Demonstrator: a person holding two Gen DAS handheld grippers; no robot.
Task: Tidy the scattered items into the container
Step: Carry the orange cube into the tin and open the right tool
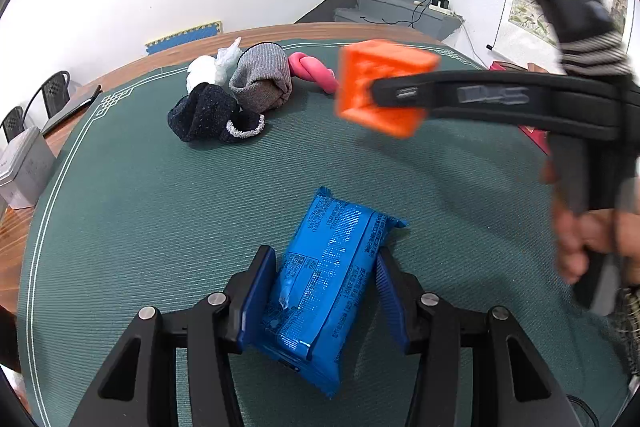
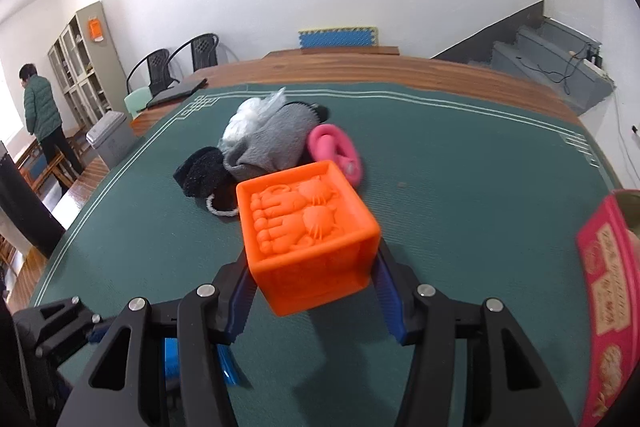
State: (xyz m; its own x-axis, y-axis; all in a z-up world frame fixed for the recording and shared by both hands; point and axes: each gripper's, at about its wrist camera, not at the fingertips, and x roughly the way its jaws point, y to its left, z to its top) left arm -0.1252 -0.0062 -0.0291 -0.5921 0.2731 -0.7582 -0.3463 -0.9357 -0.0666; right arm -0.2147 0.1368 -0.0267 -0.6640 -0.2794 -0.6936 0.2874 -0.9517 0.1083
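My left gripper [image 1: 326, 287] is shut on a blue snack packet [image 1: 332, 267], held just above the green mat. My right gripper [image 2: 312, 267] is shut on an orange embossed cube [image 2: 308, 231] and holds it in the air; it also shows, blurred, in the left wrist view [image 1: 384, 87]. A red box [image 2: 612, 291], the container, stands at the right edge of the right wrist view. Farther back lies a pile: a black sock [image 1: 208, 115], a grey sock [image 1: 262, 79], a white plastic bag [image 1: 212, 67] and a pink twisted toy [image 1: 312, 71].
The green mat [image 1: 140, 207] covers a wooden table [image 2: 400, 67]. A grey tin [image 1: 24, 167] stands at the table's left edge beside a dark laptop [image 2: 176, 91]. Chairs, a cabinet and a person [image 2: 44, 119] are at the far left; steps are at the far right.
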